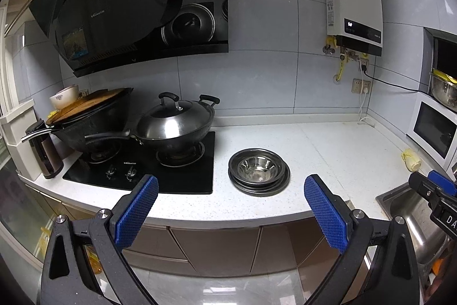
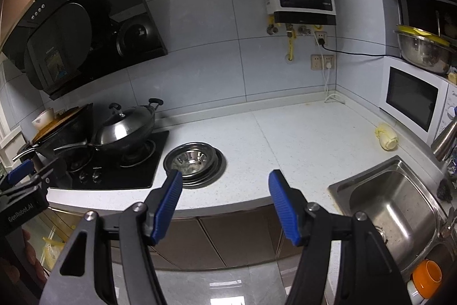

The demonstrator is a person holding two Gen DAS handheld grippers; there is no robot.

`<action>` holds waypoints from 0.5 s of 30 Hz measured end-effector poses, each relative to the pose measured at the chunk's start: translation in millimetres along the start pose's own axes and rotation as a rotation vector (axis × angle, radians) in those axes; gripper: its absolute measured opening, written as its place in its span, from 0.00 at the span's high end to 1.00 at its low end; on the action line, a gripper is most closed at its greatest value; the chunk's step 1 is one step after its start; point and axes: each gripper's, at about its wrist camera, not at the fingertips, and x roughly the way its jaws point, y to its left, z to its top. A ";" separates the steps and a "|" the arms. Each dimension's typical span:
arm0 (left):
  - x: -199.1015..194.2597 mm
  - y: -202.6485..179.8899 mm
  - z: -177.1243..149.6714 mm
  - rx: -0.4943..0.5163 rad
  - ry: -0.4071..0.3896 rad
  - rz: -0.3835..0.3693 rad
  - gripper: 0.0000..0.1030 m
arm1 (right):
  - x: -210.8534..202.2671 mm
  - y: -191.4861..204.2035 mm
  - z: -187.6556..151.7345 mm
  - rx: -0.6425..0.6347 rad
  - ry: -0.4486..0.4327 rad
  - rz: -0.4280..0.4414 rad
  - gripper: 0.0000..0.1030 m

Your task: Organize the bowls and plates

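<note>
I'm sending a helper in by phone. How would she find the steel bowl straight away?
Start at the black stove with two woks. On the white counter just right of it sits a stack of steel plates; the bowl rests in the top one. It is the only deep, shiny dish there.

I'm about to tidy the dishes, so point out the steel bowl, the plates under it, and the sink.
steel bowl (image 1: pixel 258 168), left wrist view, inner bottom.
plates (image 1: pixel 281 182), left wrist view, stack's right rim.
sink (image 2: pixel 388 205), right wrist view, bare basin floor.

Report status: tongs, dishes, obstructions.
Left tongs open, empty. Right tongs open, empty. Bowl on plates, untouched. Nothing in the way.
</note>
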 end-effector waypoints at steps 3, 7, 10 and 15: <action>3.2 -2.2 -1.6 -0.001 0.012 -0.005 0.03 | 4.2 -6.4 -2.5 0.004 0.010 -0.012 0.41; 5.4 -4.8 -3.2 0.002 0.020 -0.010 0.03 | 7.4 -15.1 -5.2 0.011 0.017 -0.021 0.41; 7.9 -6.4 -1.6 0.005 0.027 -0.011 0.03 | 9.0 -21.8 -4.8 0.015 0.020 -0.029 0.41; 10.3 -7.9 -0.1 0.004 0.031 -0.014 0.03 | 11.6 -29.0 -4.3 0.016 0.023 -0.035 0.41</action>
